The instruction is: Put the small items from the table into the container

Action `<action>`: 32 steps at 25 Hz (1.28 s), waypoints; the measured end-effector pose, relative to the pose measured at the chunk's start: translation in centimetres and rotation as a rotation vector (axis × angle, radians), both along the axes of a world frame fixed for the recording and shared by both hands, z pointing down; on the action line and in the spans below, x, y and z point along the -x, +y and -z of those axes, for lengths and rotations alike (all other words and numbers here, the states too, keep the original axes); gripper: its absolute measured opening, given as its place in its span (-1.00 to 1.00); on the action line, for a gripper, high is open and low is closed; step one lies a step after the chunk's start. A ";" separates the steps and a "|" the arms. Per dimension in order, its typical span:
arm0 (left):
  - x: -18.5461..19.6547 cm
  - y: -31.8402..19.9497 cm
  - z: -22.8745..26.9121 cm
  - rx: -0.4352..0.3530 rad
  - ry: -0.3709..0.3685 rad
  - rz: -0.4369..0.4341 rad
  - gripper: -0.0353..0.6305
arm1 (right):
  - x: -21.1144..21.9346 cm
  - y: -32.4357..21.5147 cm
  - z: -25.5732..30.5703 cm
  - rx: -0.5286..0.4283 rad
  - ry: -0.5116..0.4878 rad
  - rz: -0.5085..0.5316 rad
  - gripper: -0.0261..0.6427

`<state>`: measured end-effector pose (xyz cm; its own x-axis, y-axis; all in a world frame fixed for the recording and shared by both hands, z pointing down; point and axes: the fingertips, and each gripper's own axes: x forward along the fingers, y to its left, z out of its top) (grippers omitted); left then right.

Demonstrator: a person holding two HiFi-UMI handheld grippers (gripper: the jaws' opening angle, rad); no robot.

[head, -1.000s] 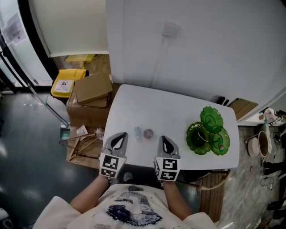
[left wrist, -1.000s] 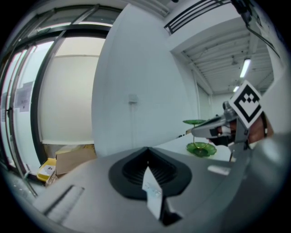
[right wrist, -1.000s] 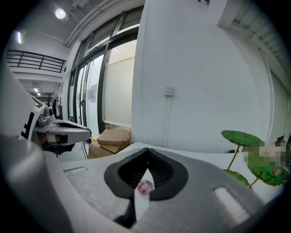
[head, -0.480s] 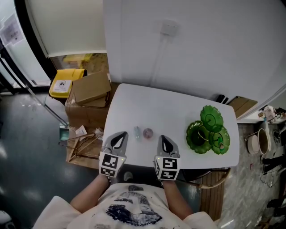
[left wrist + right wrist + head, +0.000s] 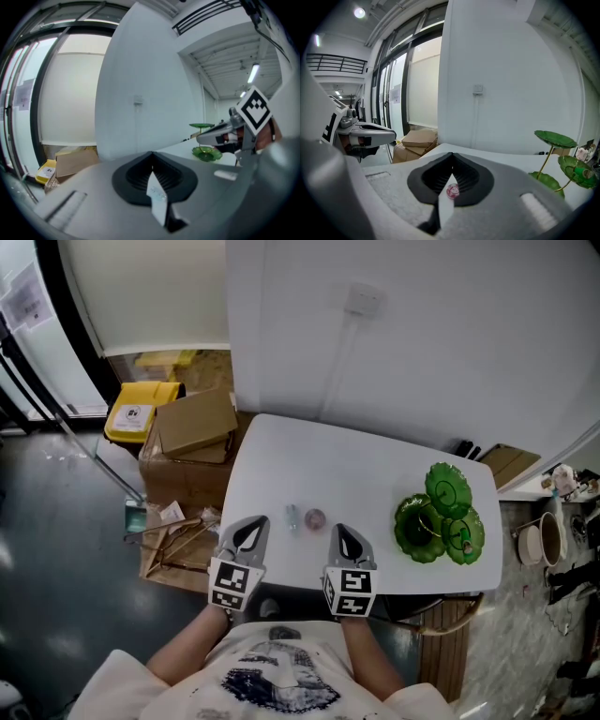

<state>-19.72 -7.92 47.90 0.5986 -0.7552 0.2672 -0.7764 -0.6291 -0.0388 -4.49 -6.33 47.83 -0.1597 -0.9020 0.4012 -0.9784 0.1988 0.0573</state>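
On the white table point(image 5: 356, 465), two small items lie side by side near the front edge: a clear bluish piece point(image 5: 292, 517) and a round pink piece point(image 5: 315, 518). The container, a green tiered dish point(image 5: 441, 519), stands at the table's right end. My left gripper point(image 5: 251, 524) is shut and empty, just left of and nearer than the clear piece. My right gripper point(image 5: 342, 529) is shut and empty, just right of the pink piece. Beyond the right gripper's tips point(image 5: 451, 153) the pink piece point(image 5: 453, 191) shows in the right gripper view. The clear piece point(image 5: 157, 193) shows in the left gripper view.
Cardboard boxes point(image 5: 192, 427) and a yellow bin point(image 5: 141, 409) sit on the floor left of the table. A white wall point(image 5: 422, 334) with a socket backs the table. A wooden stool point(image 5: 450, 634) stands under the right corner.
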 end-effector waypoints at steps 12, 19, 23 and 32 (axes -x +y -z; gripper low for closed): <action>1.3 -0.6 -1.2 0.028 -0.012 0.034 -0.92 | 2.3 -0.9 -2.0 0.036 -0.021 0.052 -0.92; 1.9 -2.0 -2.7 0.058 -0.030 0.057 -0.92 | 3.4 -2.8 -4.9 0.093 -0.015 0.078 -0.90; 2.5 -3.0 -3.8 0.079 -0.040 0.078 -0.92 | 4.2 -3.9 -6.1 0.120 -0.028 0.094 -0.89; 2.1 -5.4 -5.8 0.125 -0.051 0.083 -0.92 | 5.2 -6.1 -9.0 0.207 -0.058 0.136 -0.77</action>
